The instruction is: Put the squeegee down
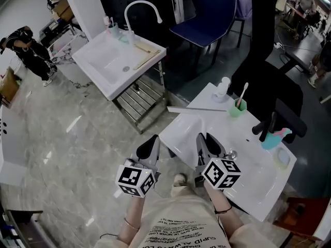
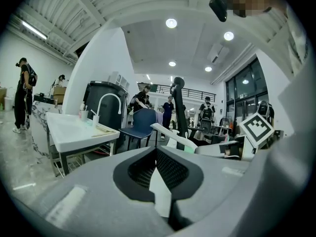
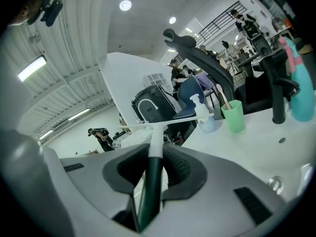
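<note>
The squeegee (image 3: 151, 179) has a dark green handle, a white neck and a long white blade (image 1: 196, 109). My right gripper (image 1: 207, 139) is shut on the handle and holds the tool out over the near left part of a white sink top (image 1: 248, 174). In the right gripper view the handle runs up between the pads of my right gripper (image 3: 157, 151), and the blade lies crosswise beyond them. My left gripper (image 1: 152, 141) hangs over the floor just left of the sink. Its fingertips meet with nothing between them, as the left gripper view also shows of this left gripper (image 2: 156, 154).
On the sink top stand a black tap (image 1: 269, 128), a teal spray bottle (image 1: 275, 137), a green cup with a toothbrush (image 1: 238, 107) and a clear pump bottle (image 1: 223, 89). A second white sink (image 1: 116, 61) stands far left, a blue chair (image 1: 204, 14) behind. People stand at the room's edges.
</note>
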The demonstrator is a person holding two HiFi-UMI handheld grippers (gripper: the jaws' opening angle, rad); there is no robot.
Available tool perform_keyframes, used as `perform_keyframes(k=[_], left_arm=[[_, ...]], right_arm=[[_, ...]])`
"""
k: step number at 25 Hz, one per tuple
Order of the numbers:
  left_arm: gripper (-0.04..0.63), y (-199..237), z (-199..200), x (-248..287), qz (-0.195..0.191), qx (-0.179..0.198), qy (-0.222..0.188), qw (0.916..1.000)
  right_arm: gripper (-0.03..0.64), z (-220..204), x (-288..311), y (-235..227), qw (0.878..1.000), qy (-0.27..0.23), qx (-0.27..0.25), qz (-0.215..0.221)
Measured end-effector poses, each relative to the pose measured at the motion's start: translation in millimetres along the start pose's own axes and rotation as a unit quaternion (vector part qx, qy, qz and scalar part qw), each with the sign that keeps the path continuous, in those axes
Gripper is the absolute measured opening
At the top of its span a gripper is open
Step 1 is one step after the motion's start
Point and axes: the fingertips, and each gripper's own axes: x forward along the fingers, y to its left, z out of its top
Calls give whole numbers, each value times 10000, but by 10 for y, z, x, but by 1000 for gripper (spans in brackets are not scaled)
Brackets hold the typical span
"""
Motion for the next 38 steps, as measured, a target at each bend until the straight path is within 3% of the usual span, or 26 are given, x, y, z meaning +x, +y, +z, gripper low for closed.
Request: perform_keyframes(k=[13, 21, 38], left_arm=[[21, 114, -22, 659, -242, 27, 185, 9995], [21, 182, -149, 935, -471, -30, 505, 9976], [21, 436, -592, 1680, -1351, -121, 1429, 9804]], right_arm=[[95, 33, 558, -262, 9995, 116, 224, -195], [96, -48, 775, -337, 9984, 210, 332, -414], [96, -404, 1352, -615, 9855, 428, 481, -1572]])
